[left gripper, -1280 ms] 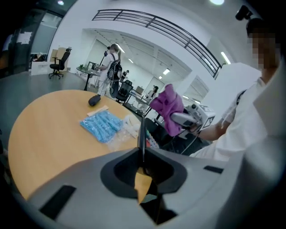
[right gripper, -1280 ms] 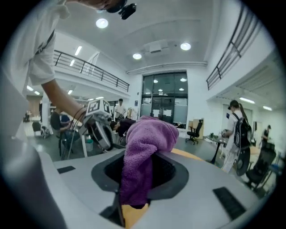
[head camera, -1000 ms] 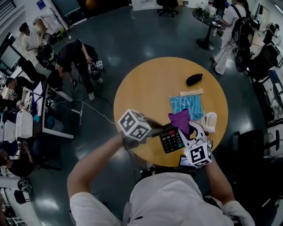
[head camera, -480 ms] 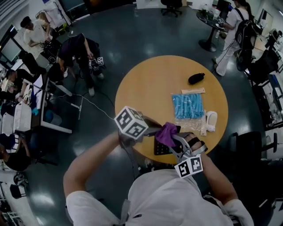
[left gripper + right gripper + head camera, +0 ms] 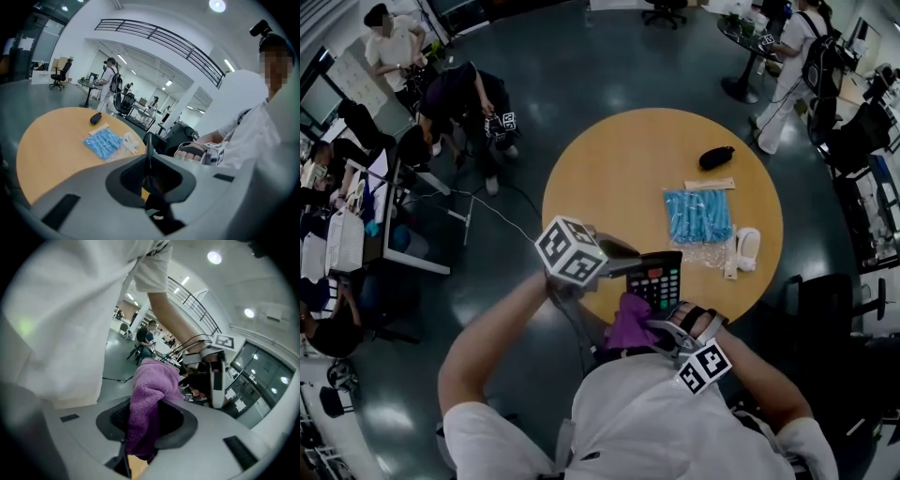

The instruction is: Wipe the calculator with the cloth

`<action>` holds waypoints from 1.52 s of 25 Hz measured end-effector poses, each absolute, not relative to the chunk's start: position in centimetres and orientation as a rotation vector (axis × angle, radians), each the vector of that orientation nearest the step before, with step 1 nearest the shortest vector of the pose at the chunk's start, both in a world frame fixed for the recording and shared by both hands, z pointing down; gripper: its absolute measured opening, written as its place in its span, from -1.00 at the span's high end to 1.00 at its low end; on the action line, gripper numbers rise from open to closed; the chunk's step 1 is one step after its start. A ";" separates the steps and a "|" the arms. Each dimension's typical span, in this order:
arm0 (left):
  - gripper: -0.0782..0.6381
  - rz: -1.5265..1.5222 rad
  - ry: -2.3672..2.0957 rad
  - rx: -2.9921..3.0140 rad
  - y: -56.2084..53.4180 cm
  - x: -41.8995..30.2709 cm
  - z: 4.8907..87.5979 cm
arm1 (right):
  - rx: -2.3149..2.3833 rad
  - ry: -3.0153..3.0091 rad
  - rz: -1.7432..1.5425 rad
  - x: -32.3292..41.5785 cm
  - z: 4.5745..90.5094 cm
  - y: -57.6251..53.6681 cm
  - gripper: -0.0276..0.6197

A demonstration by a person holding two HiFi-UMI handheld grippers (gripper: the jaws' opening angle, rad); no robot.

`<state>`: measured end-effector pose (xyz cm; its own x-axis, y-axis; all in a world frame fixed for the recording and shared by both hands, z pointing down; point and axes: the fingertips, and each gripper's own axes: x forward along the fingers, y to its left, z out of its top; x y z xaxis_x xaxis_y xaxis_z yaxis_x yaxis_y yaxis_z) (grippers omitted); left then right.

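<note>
since a second ago my right gripper (image 5: 649, 326), clamped on the cloth (image 5: 150, 394), swept toward me off the calculator (image 5: 661, 278), which my left gripper (image 5: 628, 269) pinches above the table (image 5: 609, 169) edge; i'd bring it back flat, pressing lightly.

The cloth (image 5: 151, 390) is seen to be purple, with a nubbly towelling surface. The calculator (image 5: 658, 278) is black, and rows of pale keys are set across its face. The table (image 5: 619, 178) is coloured a warm yellow-tan. On it a light blue packet (image 5: 697, 215), a black pouch (image 5: 716, 157) and a white object (image 5: 746, 248) are seen. The bodies of the left gripper (image 5: 150, 164) and the right gripper (image 5: 145, 416) are grey, and each cube (image 5: 572, 251) is patterned with black squares on white. The floor (image 5: 581, 75) is dark blue-grey, and the shirt (image 5: 647, 422) is white.
</note>
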<state>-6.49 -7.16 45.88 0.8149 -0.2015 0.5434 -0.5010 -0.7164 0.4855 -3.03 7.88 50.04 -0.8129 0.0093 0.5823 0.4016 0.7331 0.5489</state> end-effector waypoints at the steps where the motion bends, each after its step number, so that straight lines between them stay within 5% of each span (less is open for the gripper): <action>1: 0.66 0.614 -0.517 2.359 -7.2 -6.7 45.9 | -0.272 -2.428 -0.907 -2.7 48.8 7.3 0.55; 8: 0.66 0.552 -0.502 2.377 -6.3 -6.8 44.8 | 0.326 -2.481 -0.955 -0.2 41.8 -5.7 0.55; 20: 0.65 0.494 -0.633 2.438 -5.8 -7.8 45.2 | -0.327 -2.351 -0.828 1.7 53.3 6.2 0.55; 28: 0.66 0.946 -0.762 2.764 -3.6 -5.6 47.3 | 0.025 -2.508 -0.697 -0.6 41.6 -2.8 0.55; 38: 0.66 0.767 -0.854 2.843 -2.3 -5.5 44.3 | -0.059 -2.371 -0.628 -2.7 44.0 -2.5 0.55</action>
